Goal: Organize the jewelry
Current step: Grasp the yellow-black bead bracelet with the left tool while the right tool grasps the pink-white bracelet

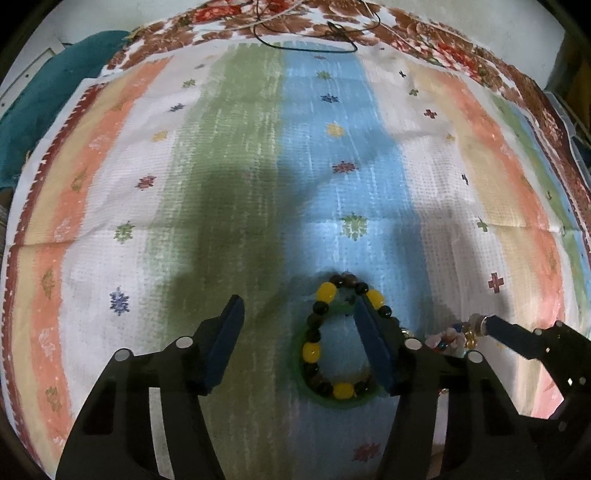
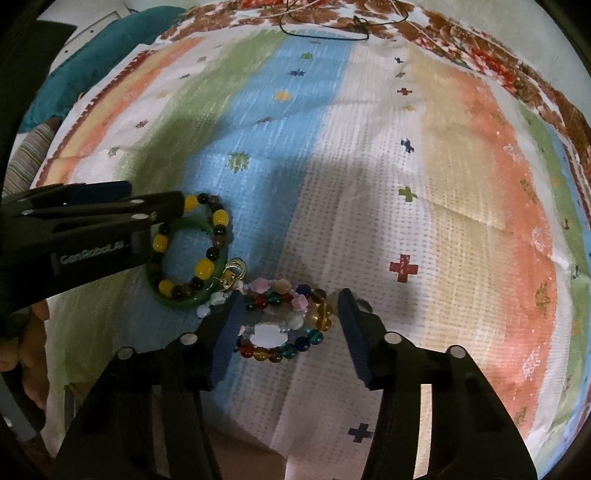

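My left gripper (image 1: 297, 325) is spread wide, low over the blue stripe of the cloth. Its right finger (image 1: 373, 343) sits inside/over the ring of the yellow-and-black bead bracelet (image 1: 334, 336), left finger out on the green stripe, nothing pinched. That bracelet lies on top of a green bangle (image 2: 184, 266), seen better from the right cam, bangle flat on the cloth.

Right gripper (image 2: 291, 314) also wide apart, fingers straddling the multicolor bead bracelets (image 2: 284, 317), a tangle w/ pink, teal, red, amber beads plus a white flower-shaped piece (image 2: 266, 335). Left finger tip is touching or just over that pile's left edge; can't tell which. Right finger clear of the beads, just beside the amber ones. Not clamped on anything.

Small gold rings (image 2: 236, 271) sit btwn the bangle and the multicolor pile, touching both by the look of it.

Further out: striped woven cloth (image 1: 258, 166), green, blue, white, orange bands w/ little motifs. Far edge, a floral sheet (image 1: 229, 18) under it, w/ a thin black cord (image 1: 306, 46) looped there. Teal fabric (image 1: 48, 88) far left.
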